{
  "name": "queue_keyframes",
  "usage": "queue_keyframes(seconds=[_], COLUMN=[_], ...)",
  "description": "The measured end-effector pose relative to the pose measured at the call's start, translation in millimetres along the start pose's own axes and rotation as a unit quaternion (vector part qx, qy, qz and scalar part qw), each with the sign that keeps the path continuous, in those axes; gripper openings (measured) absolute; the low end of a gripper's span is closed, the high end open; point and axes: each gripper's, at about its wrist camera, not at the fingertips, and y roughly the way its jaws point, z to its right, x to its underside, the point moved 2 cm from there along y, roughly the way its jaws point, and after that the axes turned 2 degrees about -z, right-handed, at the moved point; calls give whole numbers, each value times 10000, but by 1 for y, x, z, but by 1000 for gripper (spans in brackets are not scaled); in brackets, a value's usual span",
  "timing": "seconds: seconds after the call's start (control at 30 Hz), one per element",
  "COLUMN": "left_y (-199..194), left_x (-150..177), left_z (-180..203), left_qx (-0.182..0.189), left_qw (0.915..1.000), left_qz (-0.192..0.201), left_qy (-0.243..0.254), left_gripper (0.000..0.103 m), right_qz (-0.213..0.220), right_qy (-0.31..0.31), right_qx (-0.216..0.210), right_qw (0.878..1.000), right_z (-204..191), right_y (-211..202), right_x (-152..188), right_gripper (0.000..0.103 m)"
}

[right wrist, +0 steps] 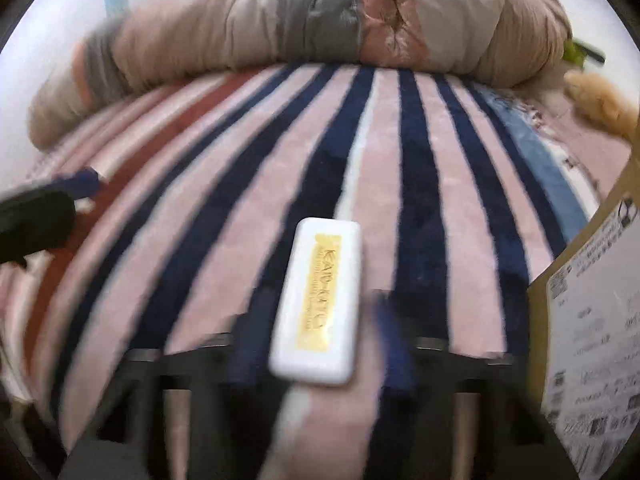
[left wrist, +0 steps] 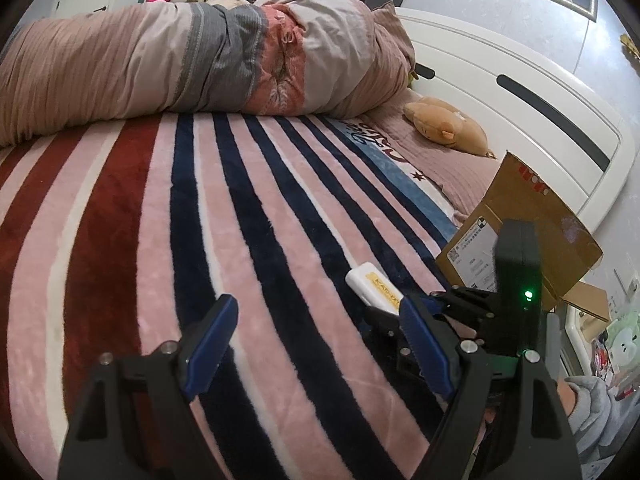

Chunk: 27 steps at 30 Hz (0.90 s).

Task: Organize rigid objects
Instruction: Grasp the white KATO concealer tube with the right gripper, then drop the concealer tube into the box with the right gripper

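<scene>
Progress: you look early in the job; only 1 rigid item shows, the white case (right wrist: pixel 316 304), and it is not in the cardboard box (left wrist: pixel 532 236) yet. I cannot see inside the box, so anything already stowed is unknown.

Case position: it sits between the right gripper's (right wrist: pixel 320 344) fingers, above the striped blanket (left wrist: pixel 200 220), near the bed's right edge and just beside the box.

Right claw: the view is blurred; the blue fingers flank the case closely and, from the left wrist view, it appears pinched at its near end. Treat that grip as likely, not certain.

Left claw: your left gripper (left wrist: pixel 316 344) is spread wide with nothing between its fingers, over the blanket's middle stripes.

What is left: judging by the layout, carry the case to the box and set it in.

Case material: smooth hard plastic, flat rounded-corner rectangle, with a gold label on its face.

Blanket: plush pile in pink, navy, red and white stripes; soft and yielding.

Box: plain corrugated board, flaps up, white printed shipping label on its side.

Far edge: a rolled quilted duvet (left wrist: pixel 192 60) and a tan plush toy (left wrist: pixel 444 124).
</scene>
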Motion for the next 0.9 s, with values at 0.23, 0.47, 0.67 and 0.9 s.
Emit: queue_keyframes(seconds=[0.23, 0.47, 0.67, 0.9], left_y=[-36, -61, -52, 10], left_x=[-15, -38, -66, -82], left_z=[49, 107, 171, 238], left_qx=[825, 1692, 1950, 1545], left_qw=[9956, 9831, 9751, 9784], left_qz=[358, 493, 437, -313], left_qy=[260, 501, 960, 1336], left_gripper=[80, 54, 34, 41], right_qz=[511, 1710, 2225, 1642], right_qy=[-705, -832, -779, 84], right_qx=[-524, -969, -762, -747], right_qw=[9948, 9770, 9688, 9836], right_z=[-20, -12, 24, 102], right_y=[-74, -186, -227, -224], right_x=[8, 7, 6, 12], right_gripper=[31, 31, 31, 31])
